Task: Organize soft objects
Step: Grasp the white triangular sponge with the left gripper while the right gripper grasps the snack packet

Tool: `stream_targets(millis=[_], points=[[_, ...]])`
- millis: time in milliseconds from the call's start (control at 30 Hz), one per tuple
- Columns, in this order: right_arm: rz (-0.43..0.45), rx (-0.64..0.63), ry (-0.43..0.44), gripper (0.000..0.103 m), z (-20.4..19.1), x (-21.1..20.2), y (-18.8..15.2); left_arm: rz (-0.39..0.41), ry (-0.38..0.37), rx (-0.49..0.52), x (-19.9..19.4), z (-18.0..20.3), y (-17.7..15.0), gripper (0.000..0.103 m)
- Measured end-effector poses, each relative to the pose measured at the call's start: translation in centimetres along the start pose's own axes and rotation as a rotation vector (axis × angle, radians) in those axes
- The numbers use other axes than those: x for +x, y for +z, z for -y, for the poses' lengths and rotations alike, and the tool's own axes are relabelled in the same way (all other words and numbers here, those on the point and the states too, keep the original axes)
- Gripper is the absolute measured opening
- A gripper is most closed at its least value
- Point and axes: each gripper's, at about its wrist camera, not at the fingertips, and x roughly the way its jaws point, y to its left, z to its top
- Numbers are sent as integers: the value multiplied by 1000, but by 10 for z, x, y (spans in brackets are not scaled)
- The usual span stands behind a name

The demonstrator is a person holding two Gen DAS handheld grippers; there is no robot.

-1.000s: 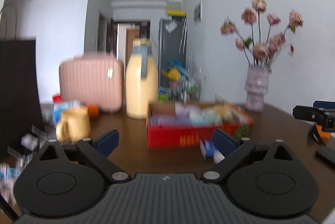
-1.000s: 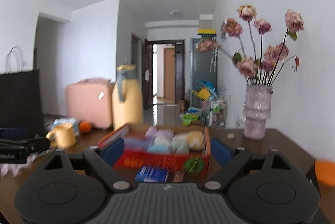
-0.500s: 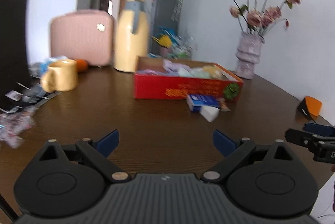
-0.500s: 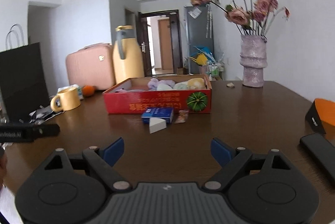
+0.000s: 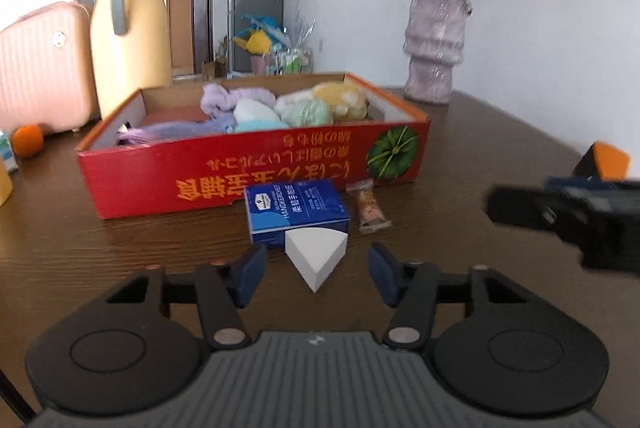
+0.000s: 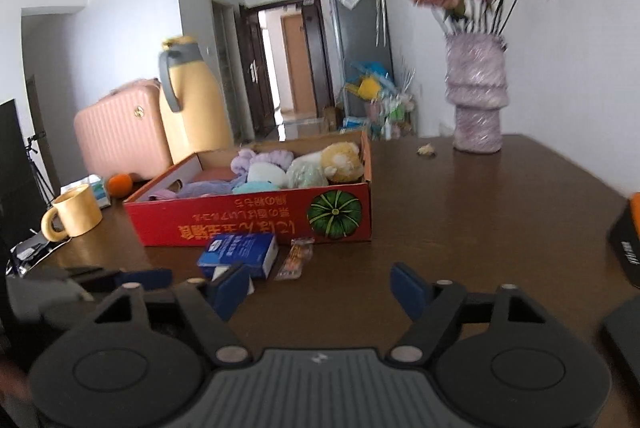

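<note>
The white wedge-shaped foam sponge (image 5: pixel 316 255) lies on the dark brown wooden table (image 5: pixel 460 155), its point toward the camera and its broad rear face touching, or just short of, the blue rectangular tissue pack (image 5: pixel 296 209). The left gripper (image 5: pixel 316 268) is spread wide with nothing between its blue pads (image 5: pixel 250 274), and the wedge sits centred in the gap, touched by neither finger. The step in hand appears to be taking up this sponge for the red cardboard box with the pumpkin print (image 5: pixel 248 171), which stands just behind the pack and holds pastel plush toys and cloths (image 5: pixel 280 107). For a sound grasp, the fingers should advance until the pads flank the thick rear of the wedge rather than its narrow tip, where it could squirt out forward. Closure should be gentle; foam compresses readily. The pack and the small wrapped snack (image 5: pixel 370 207) lying beside it are at risk of being nudged. The right gripper (image 6: pixel 316 294) is likewise wide open and empty, hovering over bare table to the right of the pack. A yellow ceramic mug (image 6: pixel 76 216) stands well apart at the left.
</note>
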Motion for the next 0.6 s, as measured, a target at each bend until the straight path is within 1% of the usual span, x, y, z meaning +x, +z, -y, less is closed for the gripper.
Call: stream_targets(millis=[33,67,133,167,200,267,300,367,400,467,567,600], points=[[-17,5,16,69,2,13,5,-11,0,-6,8,0,1,49],[-36,6,30,69,2,26,10,-26,-2,-18,15,-1,2,47],[-67,-12,47,66,0,53,16,-49,-3,-41,25,-5,2,39],[-81,-19,50,64,-2,65,16,-53,-1,-48,29,-6,2,29],[-96,-21,54,60,-4,76,16,-56,-7,-46,31,-7,1,22],[-116,-16,59,57,-7,96,17,-74,-21,-49,35,-8,0,21],[-126,-13,50,55,-8,106,18,-71,-24,-52,34,-9,1,20],[-141,-4,33,48,-11,120,19,-77,-35,-62,32,-12,1,19],[-147,-7,30,42,-13,125,18,-83,-42,-68,31,-13,1,19],[-159,-24,27,39,-16,130,16,-89,-68,-86,28,-18,3,19],[-179,-57,20,28,-20,137,11,-69,-80,-99,22,-19,6,18],[-181,-66,14,20,-21,139,9,-64,-81,-99,21,-20,6,18]])
